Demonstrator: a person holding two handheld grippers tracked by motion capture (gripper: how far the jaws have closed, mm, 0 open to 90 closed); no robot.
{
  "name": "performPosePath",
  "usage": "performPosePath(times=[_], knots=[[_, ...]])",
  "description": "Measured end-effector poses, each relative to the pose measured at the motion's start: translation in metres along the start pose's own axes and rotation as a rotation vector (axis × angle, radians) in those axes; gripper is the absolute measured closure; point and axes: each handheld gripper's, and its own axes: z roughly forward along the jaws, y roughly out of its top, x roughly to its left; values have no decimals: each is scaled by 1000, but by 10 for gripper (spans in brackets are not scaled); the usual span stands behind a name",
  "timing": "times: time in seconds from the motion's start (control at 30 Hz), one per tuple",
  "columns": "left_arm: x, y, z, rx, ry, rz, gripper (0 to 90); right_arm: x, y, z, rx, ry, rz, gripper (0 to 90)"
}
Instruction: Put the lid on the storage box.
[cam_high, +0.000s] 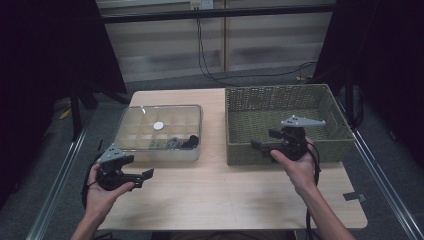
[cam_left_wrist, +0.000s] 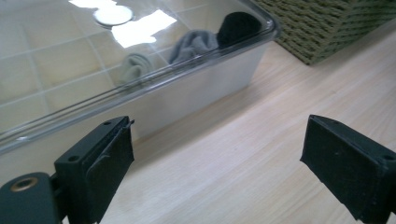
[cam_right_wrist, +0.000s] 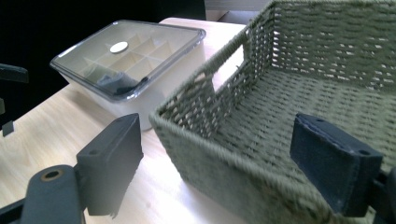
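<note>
The left gripper (cam_high: 142, 176) is held just above the table (cam_high: 215, 195) by the person's left hand (cam_high: 102, 192), in front of the box (cam_high: 192, 150). Its two jaws stand spread wide with nothing between them; in the left gripper view (cam_left_wrist: 217, 163) bare wood shows in the gap, and the box's front wall rises just behind the left jaw.

The right gripper (cam_high: 261, 145) sits in the right hand (cam_high: 297, 167) at the front wall of the basket (cam_high: 285, 150). Its two jaws are also spread and hold nothing. In the right gripper view (cam_right_wrist: 217, 168) they straddle the basket's near corner (cam_right_wrist: 210, 154), one jaw outside over the table, the other over the woven floor inside. Whether a jaw touches the rim I cannot tell.

There is one box, clear plastic with a shut lid (cam_left_wrist: 56, 60) and a white disc (cam_high: 158, 125) at the lid's middle. Under the lid, a grid of compartments shows. Three socks lie in the front compartments on the basket side: a pale green one (cam_left_wrist: 135, 65), a grey one (cam_left_wrist: 194, 43) and a black one (cam_left_wrist: 238, 25), side by side. How many compartments they fill I cannot tell.

There is one basket, olive green, with a handle slot (cam_right_wrist: 229, 70) in the side facing the box. The two containers stand side by side, slightly apart.

Two cables (cam_high: 210, 65) hang behind the table.
</note>
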Motion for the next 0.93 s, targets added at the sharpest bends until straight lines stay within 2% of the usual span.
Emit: performPosePath(times=[0.2,0.3,0.4,0.53,0.73,0.8,0.87,0.93], knots=[[-11,-3,7,5,-22,6,81,0,-21,-11,4,-5,11,164],[-14,-3,9,-8,-10,-8,64,-1,-27,-16,11,-8,16,161],[-22,-8,14,-15,-17,-10,59,-2,-41,-26,35,-19,28,157],[-31,-17,22,-7,-42,-33,58,-7,-55,-37,30,-27,57,157],[-45,-26,30,14,-71,-9,56,-11,-81,-45,46,-38,92,157],[-47,-30,29,11,-89,-8,56,-12,-88,-46,51,-46,108,157],[-47,-35,29,2,-83,-17,56,-14,-93,-46,77,-52,100,154],[-48,-38,30,11,-88,-18,56,-16,-96,-48,75,-54,102,154]])
